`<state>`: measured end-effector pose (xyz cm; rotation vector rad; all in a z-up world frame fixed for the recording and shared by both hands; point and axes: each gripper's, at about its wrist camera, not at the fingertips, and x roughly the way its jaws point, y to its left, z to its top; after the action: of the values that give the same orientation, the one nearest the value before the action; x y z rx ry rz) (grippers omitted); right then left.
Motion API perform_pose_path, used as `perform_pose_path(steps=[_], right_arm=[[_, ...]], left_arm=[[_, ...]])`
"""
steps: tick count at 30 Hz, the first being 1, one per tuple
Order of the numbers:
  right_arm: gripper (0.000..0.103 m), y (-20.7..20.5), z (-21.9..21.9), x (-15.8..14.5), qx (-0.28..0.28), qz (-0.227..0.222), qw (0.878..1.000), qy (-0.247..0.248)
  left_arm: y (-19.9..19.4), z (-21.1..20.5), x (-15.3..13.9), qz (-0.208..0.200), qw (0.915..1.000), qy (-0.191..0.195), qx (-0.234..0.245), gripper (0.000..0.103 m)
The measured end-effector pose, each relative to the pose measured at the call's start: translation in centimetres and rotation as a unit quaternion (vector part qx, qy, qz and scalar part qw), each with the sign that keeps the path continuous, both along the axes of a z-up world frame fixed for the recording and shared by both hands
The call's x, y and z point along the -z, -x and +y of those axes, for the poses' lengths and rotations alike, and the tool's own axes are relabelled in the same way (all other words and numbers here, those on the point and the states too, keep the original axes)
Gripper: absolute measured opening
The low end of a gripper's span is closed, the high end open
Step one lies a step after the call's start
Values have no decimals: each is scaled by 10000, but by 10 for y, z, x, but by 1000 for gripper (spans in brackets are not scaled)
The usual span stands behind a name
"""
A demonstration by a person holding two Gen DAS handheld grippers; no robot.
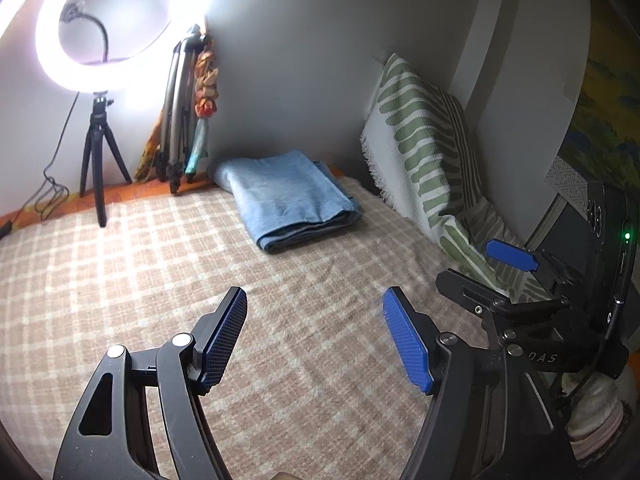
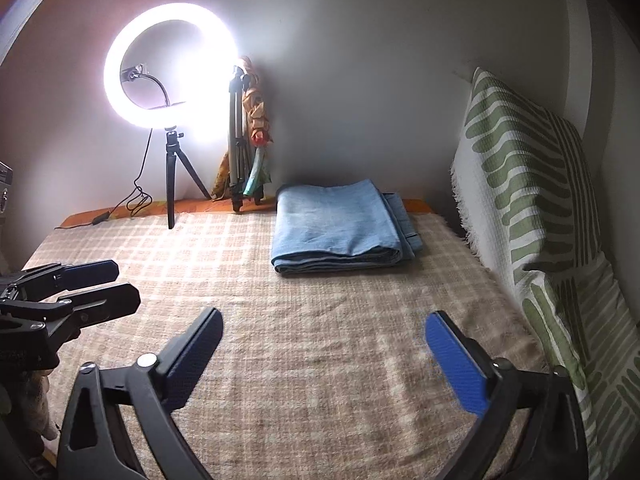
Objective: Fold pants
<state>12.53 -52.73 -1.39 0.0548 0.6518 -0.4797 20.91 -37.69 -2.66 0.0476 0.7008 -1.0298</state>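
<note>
Pants (image 2: 340,228) lie folded in a blue stack at the far side of the bed (image 2: 280,360), near the wall. Left tool (image 1: 314,336) and right tool (image 2: 324,360) both gape wide, holding nothing, well short of them.

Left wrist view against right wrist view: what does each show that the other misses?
Left only: a painting at the far right, and the right tongs seen from the side. Right only: the left tongs at the left edge. Both: folded blue pants on the checked blanket, ring light, green-patterned cushion.
</note>
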Motion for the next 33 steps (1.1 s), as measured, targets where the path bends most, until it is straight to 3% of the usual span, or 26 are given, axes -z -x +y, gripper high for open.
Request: perform_pose_path(steps=[3, 5, 18, 33], right_arm=[[103, 0, 0, 1, -20, 19, 10000, -11], [103, 1, -3, 3, 21, 35, 10000, -54], [103, 4, -10, 8, 171, 21, 9997, -159], [103, 0, -7, 12, 115, 96, 9998, -160]], left_arm=[[5, 0, -2, -182, 9998, 4, 8, 73], [6, 1, -3, -225, 9997, 63, 4, 82], [1, 10, -8, -488, 9979, -27, -425, 83], [0, 11, -9, -464, 9980, -36, -424, 83]])
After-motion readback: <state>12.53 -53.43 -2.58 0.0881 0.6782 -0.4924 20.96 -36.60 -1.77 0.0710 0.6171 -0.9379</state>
